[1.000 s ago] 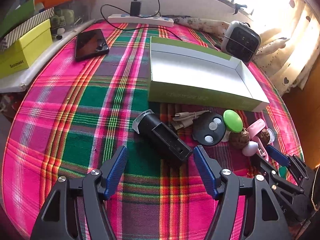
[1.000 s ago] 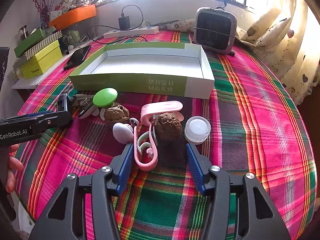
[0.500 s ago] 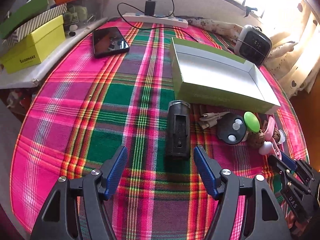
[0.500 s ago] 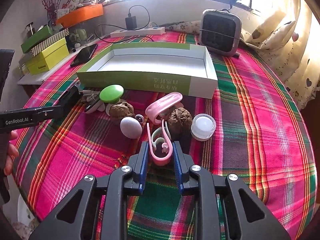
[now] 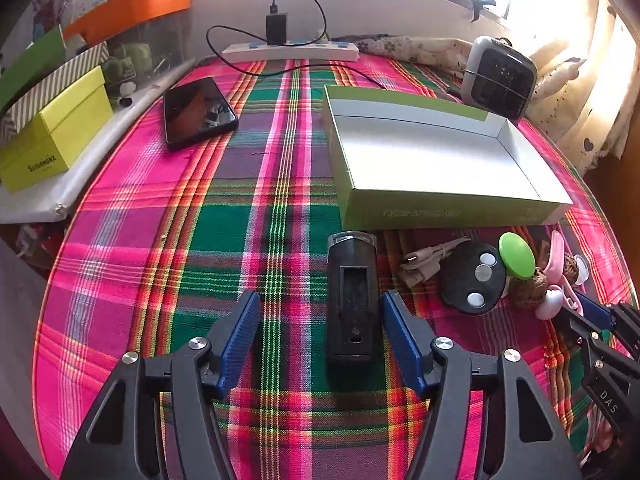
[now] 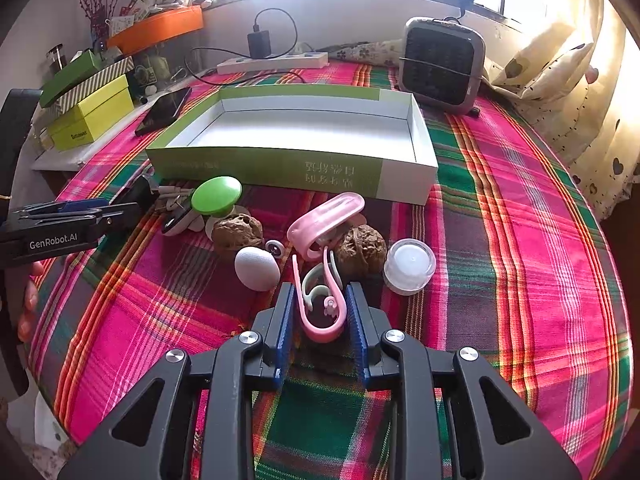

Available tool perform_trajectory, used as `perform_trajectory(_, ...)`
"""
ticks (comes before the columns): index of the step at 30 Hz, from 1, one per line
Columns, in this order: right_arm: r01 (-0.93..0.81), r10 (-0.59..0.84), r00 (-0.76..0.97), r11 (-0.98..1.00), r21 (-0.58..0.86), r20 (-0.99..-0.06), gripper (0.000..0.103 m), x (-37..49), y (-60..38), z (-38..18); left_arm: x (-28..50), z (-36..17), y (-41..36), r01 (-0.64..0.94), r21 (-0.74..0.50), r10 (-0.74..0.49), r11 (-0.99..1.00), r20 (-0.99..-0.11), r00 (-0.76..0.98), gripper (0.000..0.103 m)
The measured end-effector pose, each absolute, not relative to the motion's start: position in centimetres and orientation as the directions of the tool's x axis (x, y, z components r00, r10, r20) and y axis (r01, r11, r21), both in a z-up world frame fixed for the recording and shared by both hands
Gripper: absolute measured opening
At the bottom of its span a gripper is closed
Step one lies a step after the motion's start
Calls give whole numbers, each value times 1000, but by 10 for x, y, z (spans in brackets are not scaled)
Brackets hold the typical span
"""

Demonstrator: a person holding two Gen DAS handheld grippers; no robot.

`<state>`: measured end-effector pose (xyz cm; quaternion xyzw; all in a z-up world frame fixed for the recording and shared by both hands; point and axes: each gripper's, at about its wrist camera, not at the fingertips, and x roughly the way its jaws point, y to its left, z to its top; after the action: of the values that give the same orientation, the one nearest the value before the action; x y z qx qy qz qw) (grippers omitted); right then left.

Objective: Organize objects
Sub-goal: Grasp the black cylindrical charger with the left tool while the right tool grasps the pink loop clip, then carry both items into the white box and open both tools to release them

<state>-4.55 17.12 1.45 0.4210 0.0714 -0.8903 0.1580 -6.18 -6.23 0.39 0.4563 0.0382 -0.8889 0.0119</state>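
The pink clip (image 6: 320, 312) sits clamped between the right gripper (image 6: 321, 312) pads, its far end hidden under a pink case (image 6: 326, 222). The left gripper (image 5: 320, 332), spread wide, straddles a black torch (image 5: 352, 300), not touching its left pad.

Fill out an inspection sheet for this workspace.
Surface: plaid cloth over the table.
Job's things: green box open, nothing in it; black device, pink clip, two walnuts, white egg, green disc lie in front of it.
Clutter: phone, small heater, stacked boxes.
Grippers: left gripper open astride the black device; right gripper closed on the pink clip.
Cables: power strip with charger; bundled white cable.
Surroundings: window, curtain.
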Motion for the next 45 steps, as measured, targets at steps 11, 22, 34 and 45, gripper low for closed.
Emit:
perform_trajectory(11, 333, -211, -597, -943, 0, -774, 27, -48, 170, 14, -65, 7, -69, 48, -52, 14, -997, -809, -588, 25)
perform_trajectory(22, 337, -226, -598, -941, 15, -769, 25, -46, 171, 19, -59, 10, -66, 19, -61, 38, -998, -804, -594, 25)
perform_trajectory(34, 351, -279, -612, -934, 61, -740, 25, -49, 171, 46, -57, 48, -55, -51, -105, 114, -993, -758, -643, 25)
perform_trajectory(45, 357, -319, -609, -928, 108, -726, 25, -96, 158, 65, -100, 51, -46, -87, -153, 174, -984, -766, -619, 25)
